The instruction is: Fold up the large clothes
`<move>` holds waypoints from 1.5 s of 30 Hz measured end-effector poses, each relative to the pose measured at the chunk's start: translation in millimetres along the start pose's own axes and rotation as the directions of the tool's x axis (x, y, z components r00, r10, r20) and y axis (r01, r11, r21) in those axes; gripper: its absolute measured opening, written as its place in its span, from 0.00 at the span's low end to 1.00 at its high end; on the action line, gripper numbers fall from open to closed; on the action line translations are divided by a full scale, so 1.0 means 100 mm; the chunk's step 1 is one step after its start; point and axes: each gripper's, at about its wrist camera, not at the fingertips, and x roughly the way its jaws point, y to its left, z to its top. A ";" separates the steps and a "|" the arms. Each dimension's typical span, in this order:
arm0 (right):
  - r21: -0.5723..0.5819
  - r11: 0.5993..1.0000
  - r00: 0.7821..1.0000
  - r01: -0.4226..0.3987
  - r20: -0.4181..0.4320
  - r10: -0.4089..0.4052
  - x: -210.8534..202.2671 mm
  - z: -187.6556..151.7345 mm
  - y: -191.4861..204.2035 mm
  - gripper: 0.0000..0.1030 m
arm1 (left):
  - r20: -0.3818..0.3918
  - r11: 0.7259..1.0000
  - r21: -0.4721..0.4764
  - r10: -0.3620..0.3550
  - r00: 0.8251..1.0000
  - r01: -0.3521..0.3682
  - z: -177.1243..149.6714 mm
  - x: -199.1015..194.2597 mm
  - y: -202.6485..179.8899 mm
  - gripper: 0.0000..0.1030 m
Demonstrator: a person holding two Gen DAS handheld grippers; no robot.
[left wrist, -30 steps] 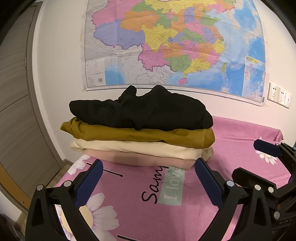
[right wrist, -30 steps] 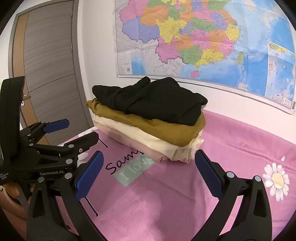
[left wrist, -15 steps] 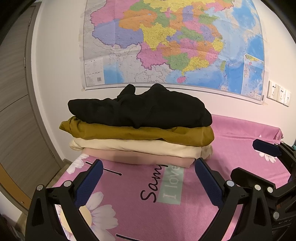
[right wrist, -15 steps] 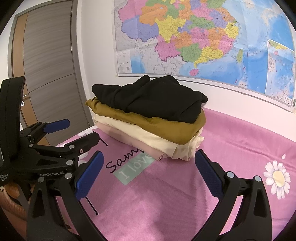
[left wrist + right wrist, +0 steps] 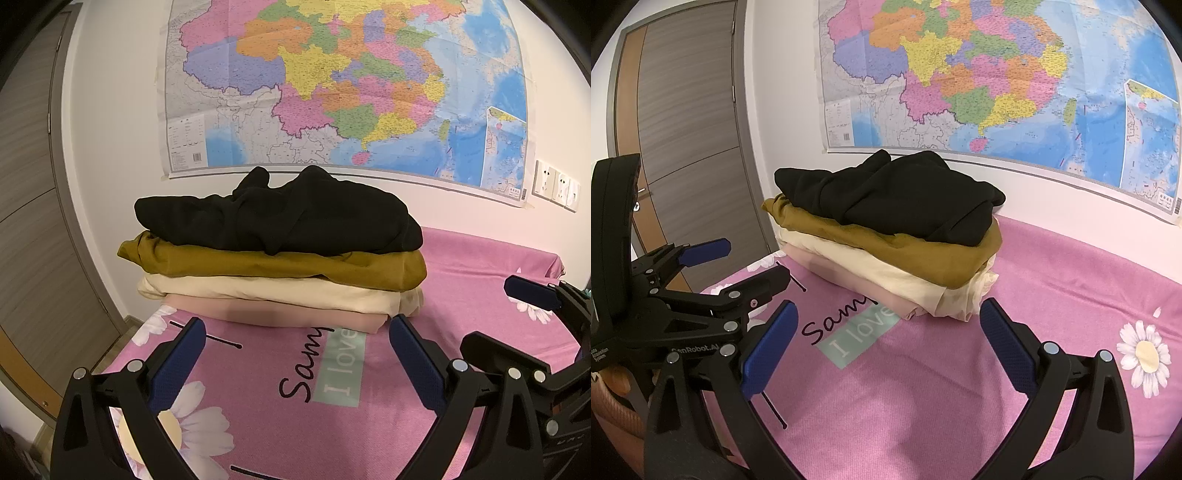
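Both tools are spread wide and hold nothing: the left gripper (image 5: 295,354) and right gripper (image 5: 886,339) hover over the pink bedsheet (image 5: 480,266). The stack of folded clothes (image 5: 277,258) lies straight ahead, long side crosswise, seemingly nearer the left gripper.

Right tongs (image 5: 886,332) gape empty before stacked clothes (image 5: 886,236); left tongs (image 5: 750,264) alongside.
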 end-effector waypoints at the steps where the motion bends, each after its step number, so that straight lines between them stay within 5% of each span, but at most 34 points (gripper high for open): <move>1: 0.000 1.000 1.000 0.000 0.000 0.000 0.00 0.00 0.00 0.94 | 0.000 1.000 0.000 0.000 1.000 0.000 0.00 0.00 0.00 0.93; 45: 0.052 0.999 1.000 0.003 -0.012 -0.002 0.01 -0.11 -0.07 0.94 | -0.019 0.999 -0.019 -0.046 0.999 0.046 -0.11 0.07 -0.05 0.93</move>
